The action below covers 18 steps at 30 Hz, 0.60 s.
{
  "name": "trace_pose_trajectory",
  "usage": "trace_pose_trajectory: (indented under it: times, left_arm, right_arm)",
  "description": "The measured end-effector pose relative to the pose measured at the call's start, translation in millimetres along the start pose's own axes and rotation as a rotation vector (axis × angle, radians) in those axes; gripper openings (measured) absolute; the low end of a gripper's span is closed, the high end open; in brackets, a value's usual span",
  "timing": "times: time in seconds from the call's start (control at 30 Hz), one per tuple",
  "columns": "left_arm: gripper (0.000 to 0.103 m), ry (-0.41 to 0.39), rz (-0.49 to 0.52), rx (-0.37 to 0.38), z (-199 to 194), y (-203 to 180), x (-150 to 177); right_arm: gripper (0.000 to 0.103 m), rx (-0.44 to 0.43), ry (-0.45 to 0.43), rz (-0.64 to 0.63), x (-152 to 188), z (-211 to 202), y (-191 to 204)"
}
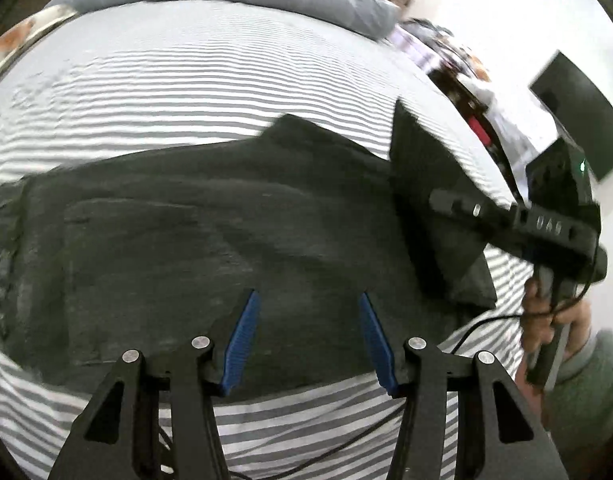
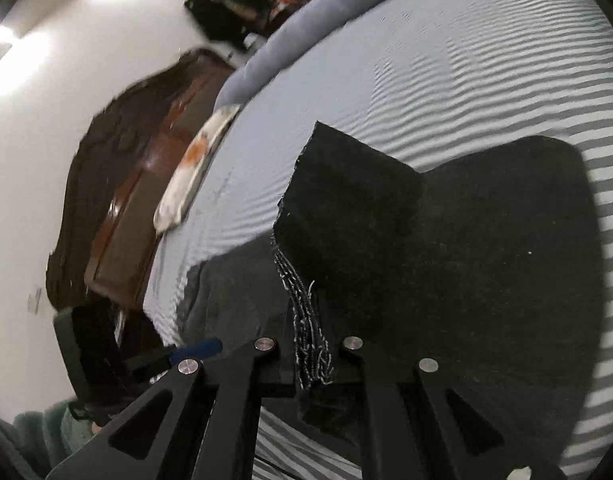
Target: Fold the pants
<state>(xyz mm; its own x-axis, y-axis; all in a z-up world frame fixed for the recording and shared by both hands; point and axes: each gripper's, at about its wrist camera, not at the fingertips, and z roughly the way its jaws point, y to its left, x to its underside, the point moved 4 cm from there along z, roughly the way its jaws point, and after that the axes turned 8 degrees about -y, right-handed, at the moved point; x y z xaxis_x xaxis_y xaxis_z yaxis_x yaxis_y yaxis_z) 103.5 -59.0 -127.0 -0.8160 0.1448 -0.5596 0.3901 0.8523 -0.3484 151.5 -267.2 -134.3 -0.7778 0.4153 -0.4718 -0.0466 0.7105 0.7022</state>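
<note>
Dark pants [image 1: 210,240] lie across the striped bed [image 1: 226,80]. Left gripper [image 1: 308,340] hangs over them, blue pads spread, nothing between. Right gripper [image 2: 312,360] is pinched tight on a frayed pant edge, lifted off the bed.

Both wrist views close above the bed [image 1: 186,80], angled down, sharing the pants [image 1: 226,220].

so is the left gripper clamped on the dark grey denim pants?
No, the left gripper has its blue pads standing apart above the dark grey denim pants, nothing between them.
</note>
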Motion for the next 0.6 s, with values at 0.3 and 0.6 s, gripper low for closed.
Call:
trace_pose_trajectory:
  times: [0.3,0.6]
  left_arm:
    - [0.053,-0.029,-0.085,0.014,-12,40,-1]
    - [0.054,-0.019,-0.174,0.092,-7,60,-5]
  right_arm:
    - [0.007,-0.008,0.145,-0.078,37,68,39]
    - [0.057,0.052,0.165,-0.167,65,68,58]
